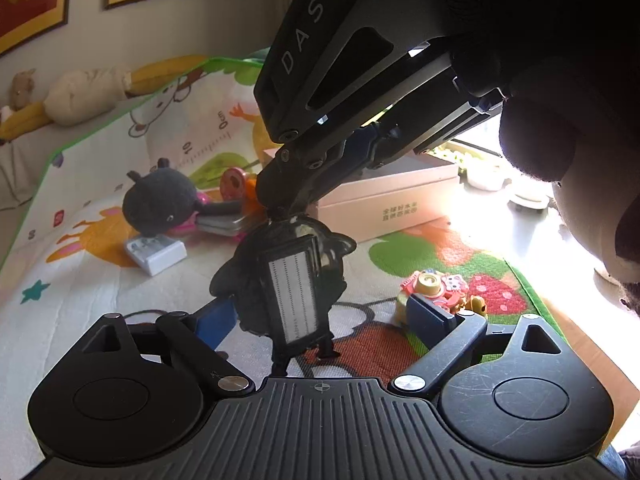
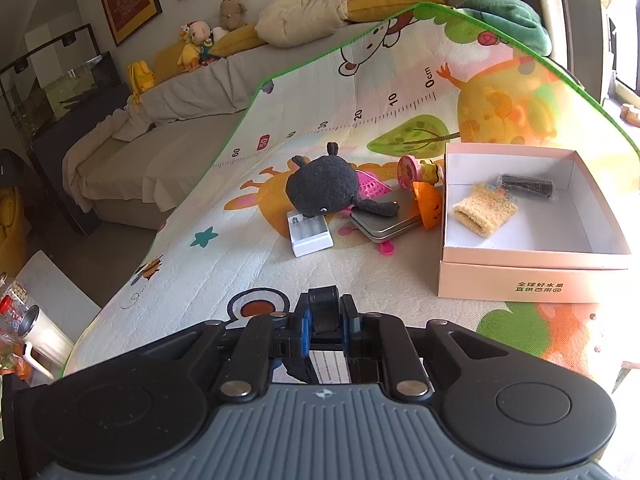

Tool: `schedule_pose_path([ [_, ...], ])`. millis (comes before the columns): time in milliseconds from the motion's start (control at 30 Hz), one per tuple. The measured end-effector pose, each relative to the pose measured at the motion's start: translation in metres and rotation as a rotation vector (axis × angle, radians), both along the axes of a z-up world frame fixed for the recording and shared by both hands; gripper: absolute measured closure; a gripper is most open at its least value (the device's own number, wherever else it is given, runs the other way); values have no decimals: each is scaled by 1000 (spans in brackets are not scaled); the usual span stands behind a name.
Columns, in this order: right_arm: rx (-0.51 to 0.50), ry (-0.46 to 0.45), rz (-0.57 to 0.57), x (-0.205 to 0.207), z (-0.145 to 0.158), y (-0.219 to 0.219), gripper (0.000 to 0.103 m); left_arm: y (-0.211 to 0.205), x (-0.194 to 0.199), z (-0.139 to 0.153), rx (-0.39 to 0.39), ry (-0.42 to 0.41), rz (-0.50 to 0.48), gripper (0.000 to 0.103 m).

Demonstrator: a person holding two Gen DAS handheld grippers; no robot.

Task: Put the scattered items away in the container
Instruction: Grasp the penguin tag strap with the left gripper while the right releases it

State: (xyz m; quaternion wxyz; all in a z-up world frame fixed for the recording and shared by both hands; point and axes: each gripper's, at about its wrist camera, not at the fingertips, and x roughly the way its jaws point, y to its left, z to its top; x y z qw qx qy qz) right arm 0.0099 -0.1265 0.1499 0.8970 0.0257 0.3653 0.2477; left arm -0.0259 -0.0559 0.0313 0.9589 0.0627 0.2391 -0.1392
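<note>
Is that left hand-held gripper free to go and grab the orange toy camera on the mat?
Probably yes. The left hand-held gripper is open and empty, and the toy camera lies just beyond its right finger with nothing on top. Only the dark figure dangling from the right hand-held gripper hangs close by.

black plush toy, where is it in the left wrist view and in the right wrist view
Left wrist: the black plush toy lies left of centre on the play mat, beside the white case.
Right wrist: the black plush toy sits at centre, left of the pink box.
Shared landmark: the white case in front of it.
</note>
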Motion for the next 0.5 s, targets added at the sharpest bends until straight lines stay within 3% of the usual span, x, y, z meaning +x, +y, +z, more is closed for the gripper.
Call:
schedule_pose_path([
  [233,-5,-4,-21,1,2,-12,89,-8,28,-7,36,-9,-70,6],
  [433,7,0,-38,2,2,-20,89,-21,41,-12,70,-34,-42,6],
  [500,13,1,-43,2,1,-23,89,-24,42,-13,91,-48,-42,11],
])
